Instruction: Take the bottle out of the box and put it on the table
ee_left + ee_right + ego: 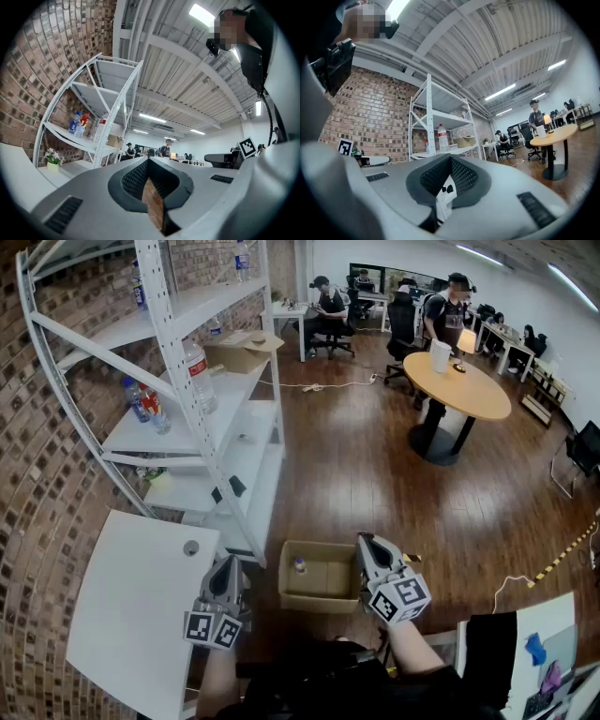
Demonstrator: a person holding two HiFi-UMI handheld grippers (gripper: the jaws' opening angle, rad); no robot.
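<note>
An open cardboard box (339, 599) stands on the wood floor just in front of me. A small bottle (300, 565) with a pale cap stands upright inside it, near its left wall. The white table (131, 615) is at the lower left. My left gripper (229, 562) hangs between the table's edge and the box, with its jaws together and nothing in them. My right gripper (364, 540) is over the box's right wall, also shut and empty. Both gripper views look out level into the room: the left gripper (149, 164) and right gripper (450, 161) show their jaws meeting.
A white shelf rack (211, 409) with several bottles and a cardboard box stands at the left against the brick wall. A round wooden table (459, 385) with a lamp is farther back. People sit and stand at desks (328, 310) at the far end. A cable (511, 582) lies on the floor at the right.
</note>
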